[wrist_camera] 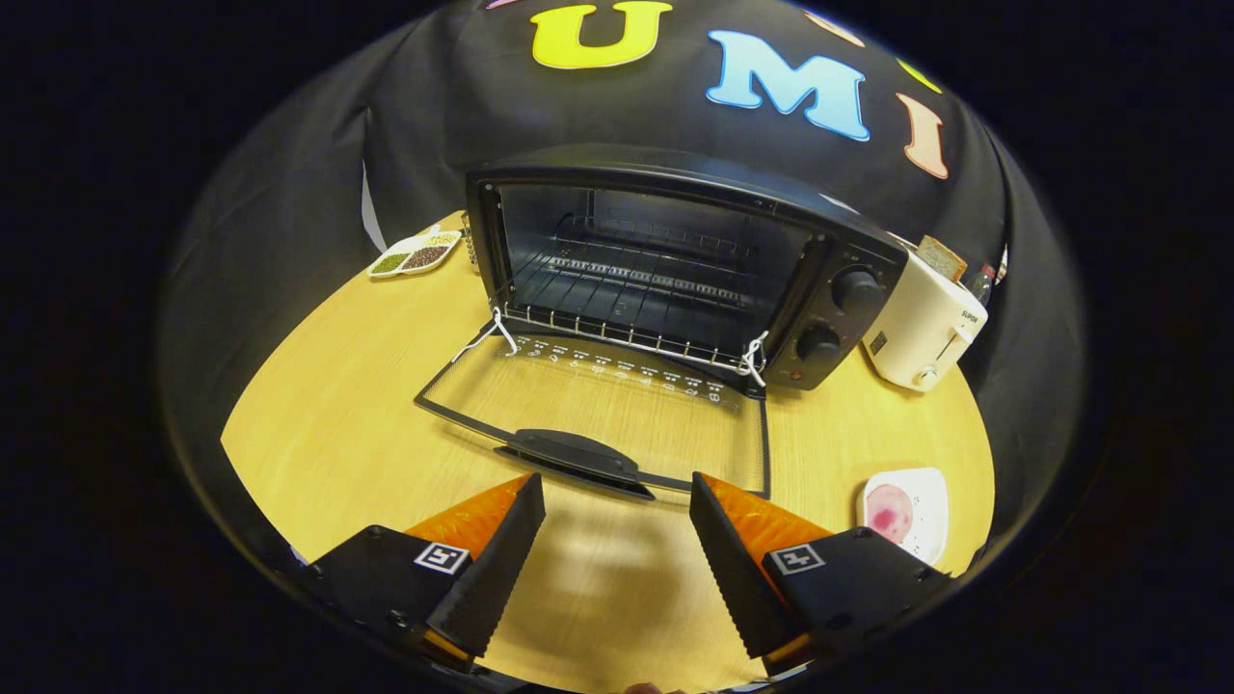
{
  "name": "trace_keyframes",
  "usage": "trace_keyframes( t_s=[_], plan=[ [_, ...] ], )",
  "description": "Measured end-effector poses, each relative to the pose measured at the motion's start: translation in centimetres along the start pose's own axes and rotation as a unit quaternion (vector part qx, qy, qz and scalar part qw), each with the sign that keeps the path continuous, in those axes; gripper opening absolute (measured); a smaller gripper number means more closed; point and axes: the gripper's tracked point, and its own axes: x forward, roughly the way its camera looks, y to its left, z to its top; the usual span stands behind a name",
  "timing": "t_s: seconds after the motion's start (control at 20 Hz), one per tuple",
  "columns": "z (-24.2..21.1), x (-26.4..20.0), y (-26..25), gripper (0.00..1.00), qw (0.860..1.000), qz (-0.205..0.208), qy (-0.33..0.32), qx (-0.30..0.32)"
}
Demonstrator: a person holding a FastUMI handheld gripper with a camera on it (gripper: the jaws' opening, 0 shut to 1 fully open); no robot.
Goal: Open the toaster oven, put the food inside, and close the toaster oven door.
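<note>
A black toaster oven [675, 260] stands on the wooden table [337, 414] beyond my fingers, its glass door [598, 405] folded down flat toward me. The door's handle [578, 455] lies just ahead of my fingertips. Inside, the wire rack [636, 308] is bare. A pink piece of food [889, 513] rests on a white plate [927, 501] to the right of my right finger. My gripper [617, 492] is open above the table, with nothing between its fingers.
A white pop-up toaster [924, 323] with a slice of bread [941, 257] in its slot stands right of the oven. A small white dish of grains [416, 254] lies at the oven's back left. The table edge curves round near my fingers.
</note>
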Motion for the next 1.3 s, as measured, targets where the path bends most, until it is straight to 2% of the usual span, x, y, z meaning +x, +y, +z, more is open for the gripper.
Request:
trace_keyframes(
  t_s=[0.15,0.3,0.65,1.05,1.3],
  plan=[
    [0.4,-1.5,-1.4,0.97,0.999,0.016,-0.024,-0.016],
    [0.8,-3.6,-4.6,0.97,0.998,0.013,-0.044,-0.04],
    [-0.7,-7.1,-15.7,0.98,0.999,-0.03,-0.035,-0.009],
    [-6.4,-6.2,-30.0,0.98,0.997,-0.039,0.042,0.055],
    [-10.2,-3.7,-33.9,0.98,0.992,-0.008,0.114,0.061]
  ],
)
